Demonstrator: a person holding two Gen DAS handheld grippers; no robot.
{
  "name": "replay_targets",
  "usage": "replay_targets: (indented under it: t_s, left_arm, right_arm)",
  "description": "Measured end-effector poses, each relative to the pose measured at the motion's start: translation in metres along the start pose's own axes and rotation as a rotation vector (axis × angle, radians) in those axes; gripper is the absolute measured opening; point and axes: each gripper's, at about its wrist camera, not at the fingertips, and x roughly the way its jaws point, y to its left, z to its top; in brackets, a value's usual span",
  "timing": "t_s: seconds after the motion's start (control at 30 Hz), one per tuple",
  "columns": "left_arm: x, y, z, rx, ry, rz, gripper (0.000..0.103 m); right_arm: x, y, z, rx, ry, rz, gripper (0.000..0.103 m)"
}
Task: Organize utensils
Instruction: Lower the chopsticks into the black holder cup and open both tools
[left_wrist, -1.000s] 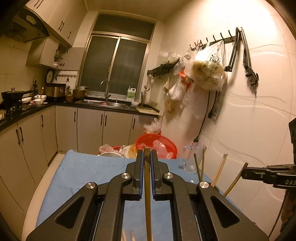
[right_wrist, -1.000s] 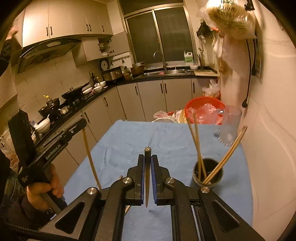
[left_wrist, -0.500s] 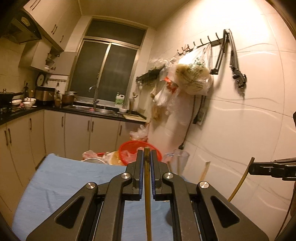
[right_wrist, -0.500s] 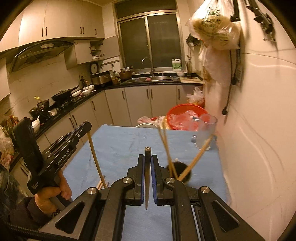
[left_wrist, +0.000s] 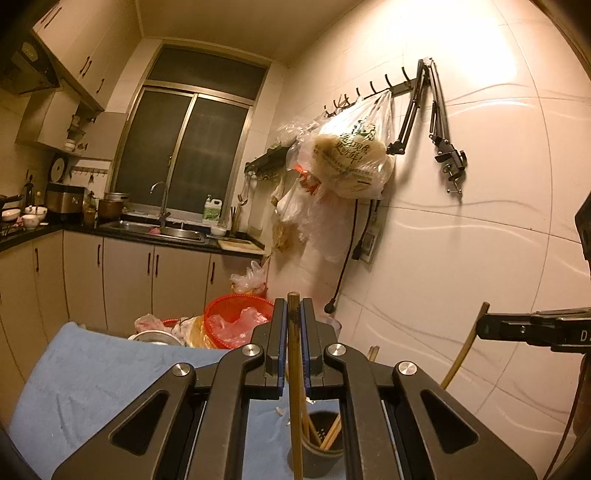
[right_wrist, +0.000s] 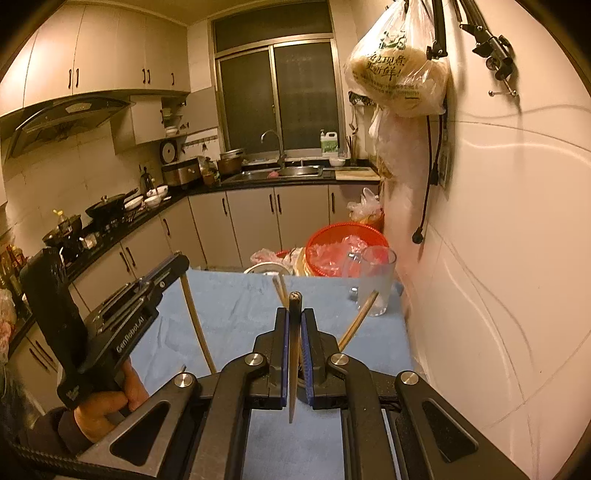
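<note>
Now both tongs are closed, each on a single chopstick. In the left wrist view, the left tongs (left_wrist: 294, 332) pinch a wooden chopstick (left_wrist: 294, 387) between the blue pads; its long axis runs nearly upright in the picture, blunt top end poking just above the fingertips, the lower part dropping toward a dark cup (left_wrist: 321, 450) on the blue-covered counter (left_wrist: 92, 387). Whether its lower tip is inside the cup or just in front of it cannot be told. Several other chopsticks (left_wrist: 332, 435) already stand in that cup, leaning to the right.

Off to the right in the same view, the right tongs (left_wrist: 491, 328) reach in level from the edge, gripping a second chopstick (left_wrist: 463, 350) near its top; it slants down and to the left.

From the right wrist view, the right tongs (right_wrist: 294, 332) clamp that chopstick (right_wrist: 293, 369) with its long axis close to upright, round end up and the thinner end hanging below the pads above the counter (right_wrist: 229, 306). The left tongs (right_wrist: 177, 266) are at the left, held by a hand (right_wrist: 107, 402), and their chopstick (right_wrist: 197, 332) hangs down, tilted slightly right. Behind the fingertips, two chopstick tops (right_wrist: 279, 290) and one leaning stick (right_wrist: 360, 317) show; the cup itself is hidden. A clear glass (right_wrist: 376, 280) stands near the wall, with a red basket (right_wrist: 343, 243) beyond the counter.
</note>
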Motion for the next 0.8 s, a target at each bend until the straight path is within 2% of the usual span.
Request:
replay_targets:
  t_s: [0.47, 0.7, 0.8]
  left_arm:
    - [0.042, -0.012, 0.026, -0.033, -0.078, -0.025, 0.006]
    - [0.076, -0.017, 0.019, -0.062, -0.073, -0.029, 0.006]
    - [0.092, -0.018, 0.008, -0.063, -0.047, -0.023, 0.006]
  right_arm:
    - [0.007, -0.024, 0.034, 0.017, -0.07, -0.033, 0.006]
    - [0.026, -0.034, 0.034, 0.022, -0.062, -0.028, 0.006]
    - [0.036, -0.038, 0.03, 0.019, -0.05, -0.031, 0.007]
